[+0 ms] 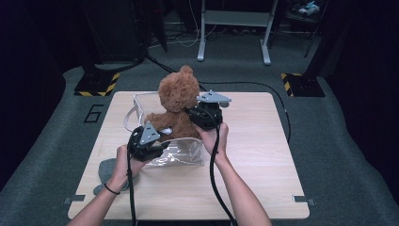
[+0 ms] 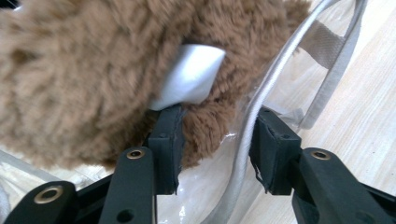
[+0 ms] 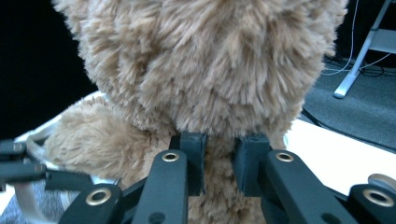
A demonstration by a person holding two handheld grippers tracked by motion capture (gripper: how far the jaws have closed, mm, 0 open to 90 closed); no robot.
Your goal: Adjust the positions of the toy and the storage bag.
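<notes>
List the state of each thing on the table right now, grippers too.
Teddy bear: upright, lower body inside the bag, head and torso above its rim.
Clear plastic bag: open at the top, lying on the table, strap handles loose.
Left gripper: open, jaws astride the bag's rim and some fur.
Right gripper: shut on the teddy bear, pinching fur below its head.

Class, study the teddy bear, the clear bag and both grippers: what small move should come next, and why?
Probably the right gripper should ease the teddy bear down into the clear bag. Its jaws pinch the fur at the bear's neck, and the bear sits only partly inside. The left gripper stands open around the bag's rim, so it looks placed to keep the mouth wide.
</notes>
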